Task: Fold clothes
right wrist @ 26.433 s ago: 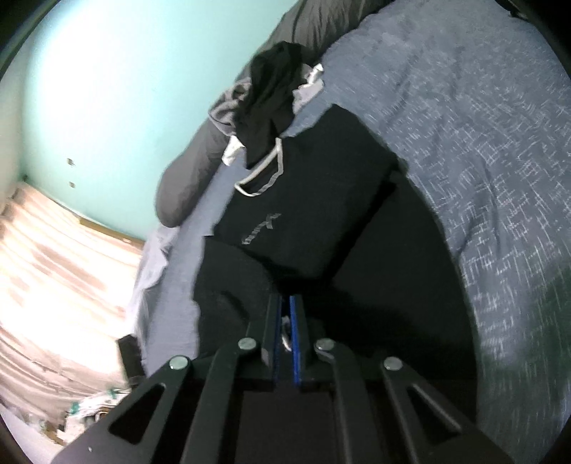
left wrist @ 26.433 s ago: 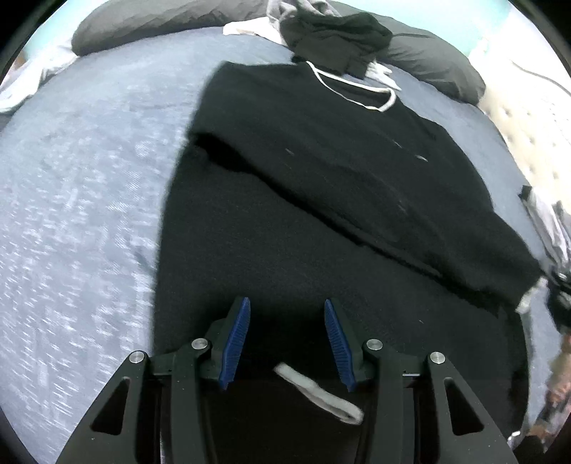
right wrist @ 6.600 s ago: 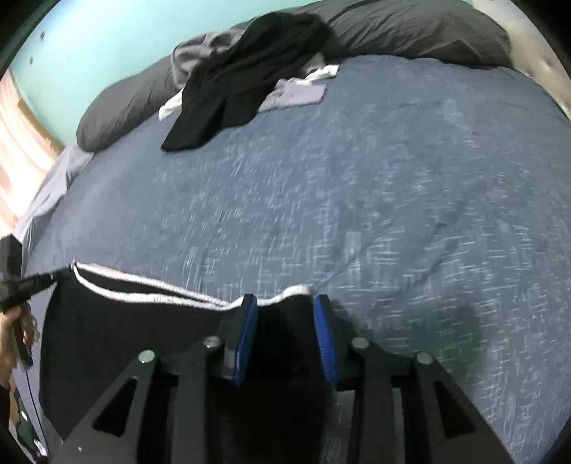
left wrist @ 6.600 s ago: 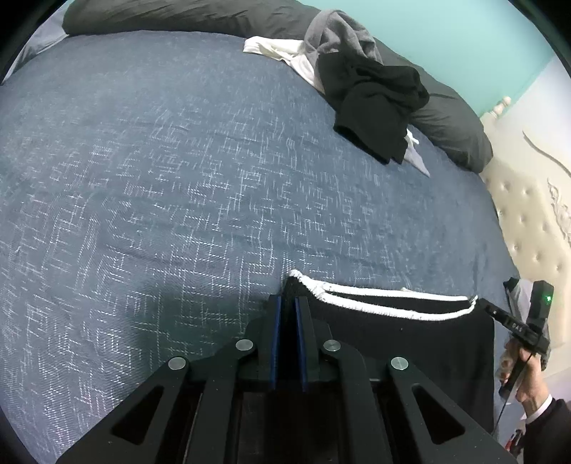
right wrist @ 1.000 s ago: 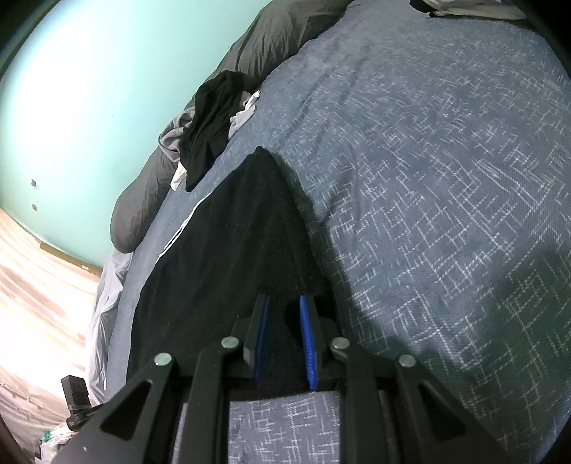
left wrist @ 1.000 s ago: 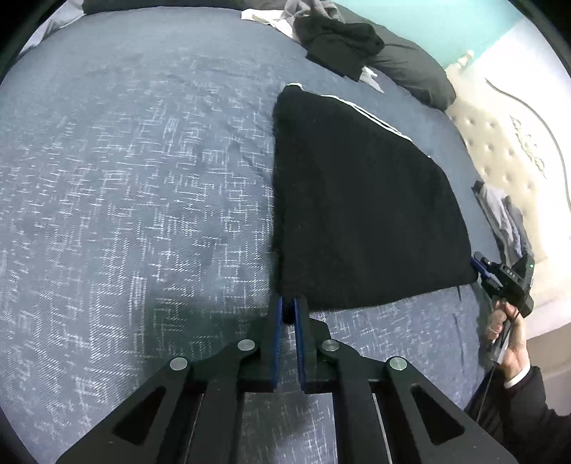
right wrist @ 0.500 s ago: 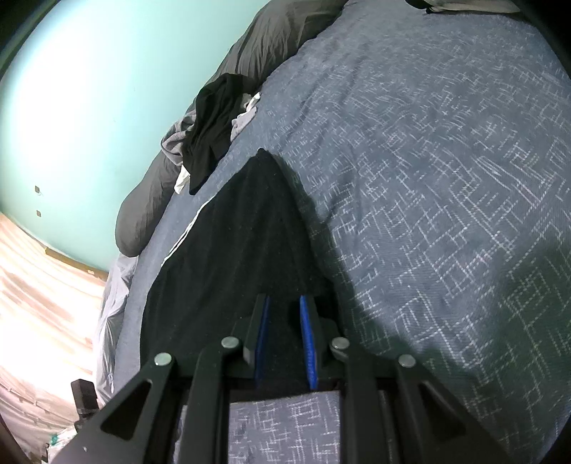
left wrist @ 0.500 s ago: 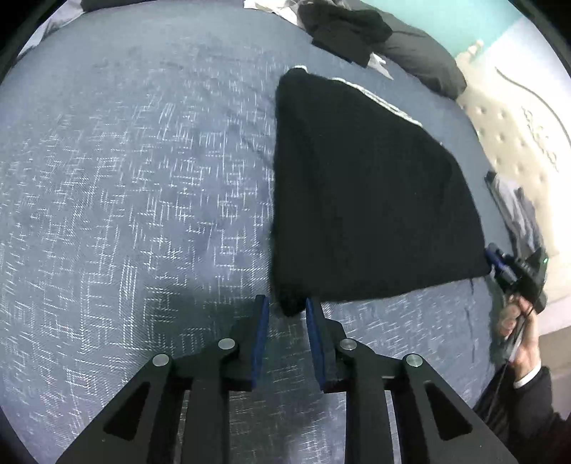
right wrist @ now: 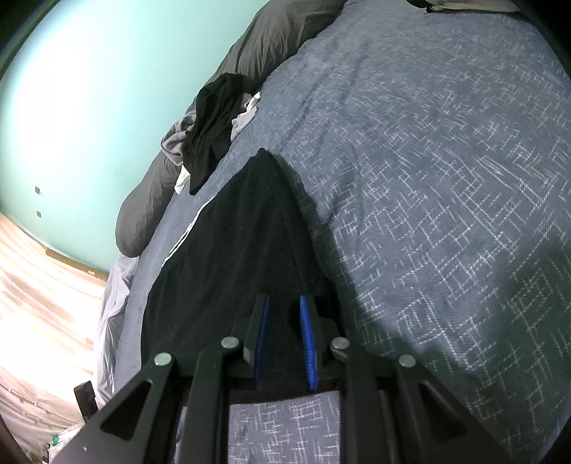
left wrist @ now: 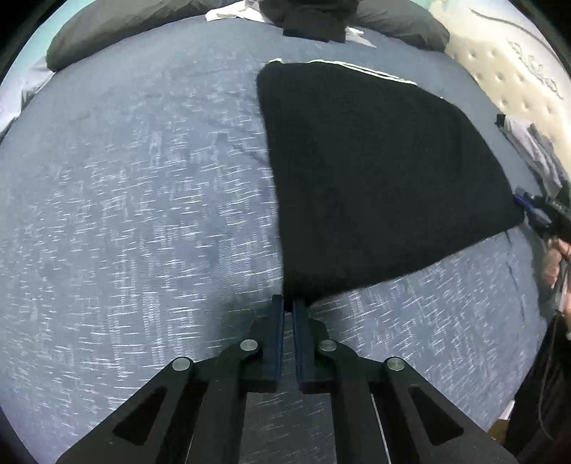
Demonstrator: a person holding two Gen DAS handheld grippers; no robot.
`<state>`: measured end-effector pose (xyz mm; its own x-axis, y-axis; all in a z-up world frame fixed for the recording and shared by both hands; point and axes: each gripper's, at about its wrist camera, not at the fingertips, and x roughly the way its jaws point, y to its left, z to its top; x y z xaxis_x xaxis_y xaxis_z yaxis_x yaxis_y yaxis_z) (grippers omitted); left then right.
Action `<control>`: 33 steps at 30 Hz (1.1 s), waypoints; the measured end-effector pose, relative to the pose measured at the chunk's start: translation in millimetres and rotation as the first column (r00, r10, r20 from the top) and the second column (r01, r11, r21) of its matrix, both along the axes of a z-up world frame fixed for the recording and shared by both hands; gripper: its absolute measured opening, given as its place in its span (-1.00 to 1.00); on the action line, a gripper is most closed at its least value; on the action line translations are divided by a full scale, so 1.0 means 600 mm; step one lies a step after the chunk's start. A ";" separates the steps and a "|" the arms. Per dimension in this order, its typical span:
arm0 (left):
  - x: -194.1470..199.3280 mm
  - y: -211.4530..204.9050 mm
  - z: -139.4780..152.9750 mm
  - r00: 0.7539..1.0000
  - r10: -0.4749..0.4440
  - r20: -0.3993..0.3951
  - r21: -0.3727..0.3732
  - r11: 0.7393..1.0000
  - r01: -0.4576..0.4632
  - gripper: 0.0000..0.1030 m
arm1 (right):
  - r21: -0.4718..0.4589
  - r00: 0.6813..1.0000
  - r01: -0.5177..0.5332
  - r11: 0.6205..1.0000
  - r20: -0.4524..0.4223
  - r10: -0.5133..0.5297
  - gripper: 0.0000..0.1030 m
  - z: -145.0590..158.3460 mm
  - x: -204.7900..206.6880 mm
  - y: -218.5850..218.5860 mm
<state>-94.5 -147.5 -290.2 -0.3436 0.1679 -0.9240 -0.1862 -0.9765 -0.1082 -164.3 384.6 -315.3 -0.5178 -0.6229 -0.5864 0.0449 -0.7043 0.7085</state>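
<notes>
We have the folded black garment (left wrist: pixel 374 178) lying flat on the blue patterned bedspread (left wrist: pixel 125 214), white-trimmed edge toward the pillows. On the left, our left gripper (left wrist: pixel 288 303) is clenched on the near left corner. On the right, our right gripper (right wrist: pixel 282 303) grasps the near right corner, jaws slightly parted around the cloth. To fold well, we judge both corners should lift together and level, keeping the 2 edges aligned.

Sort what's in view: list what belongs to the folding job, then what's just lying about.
Job:
- folded black garment
- left gripper, at its near corner
- right gripper, jaws over its other near corner

Lying about:
- crumpled clothes pile
- grey pillows
- blue bedspread
</notes>
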 end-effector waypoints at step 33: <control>-0.069 -0.028 -0.062 0.945 0.270 0.184 0.490 0.808 -0.326 -0.01 | -0.038 1.000 0.004 0.999 0.008 -0.004 -0.67 -0.001 -0.003 0.007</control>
